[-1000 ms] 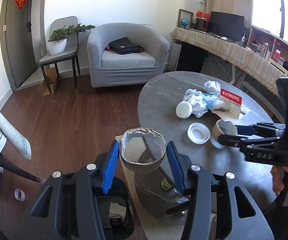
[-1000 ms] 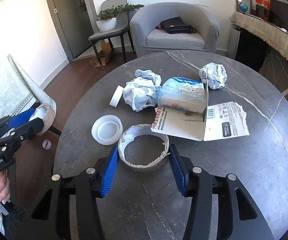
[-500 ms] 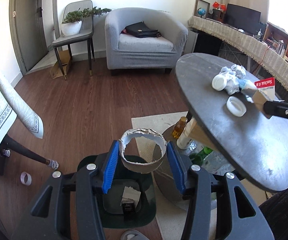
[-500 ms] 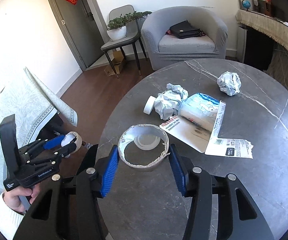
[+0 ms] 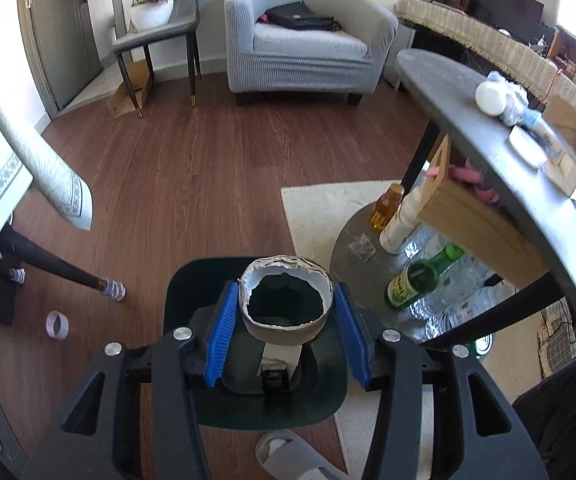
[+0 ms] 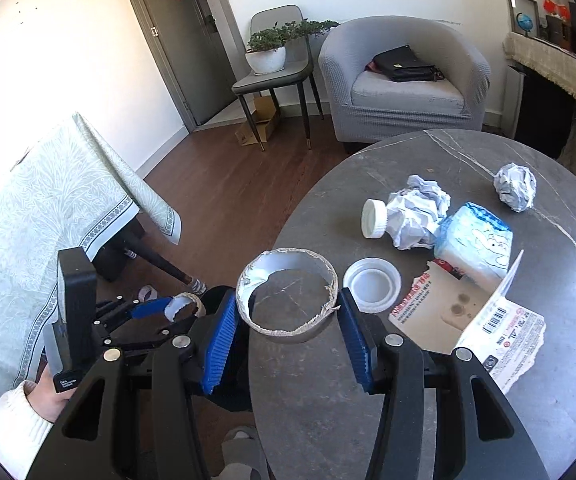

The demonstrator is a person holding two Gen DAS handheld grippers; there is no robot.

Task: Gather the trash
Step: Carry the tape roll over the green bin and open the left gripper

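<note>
Left tool (image 5: 286,322) pinching torn ring (image 5: 285,306), hanging directly over bin (image 5: 191,292) on floor; right tool (image 6: 285,320) pinching second ring (image 6: 286,297) over worktop (image 6: 328,400) edge at 9 o'clock

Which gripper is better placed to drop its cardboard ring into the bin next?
Left. The left gripper holds its cardboard ring directly above the dark green bin; the right gripper holds its ring above the table.

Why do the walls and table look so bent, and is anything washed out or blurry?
Left wrist view: fisheye lens bows the door and table edge; the items at the right edge smear. Right wrist view: sunlight bleaches the left wall to white, and dark corners frame the picture.
</note>
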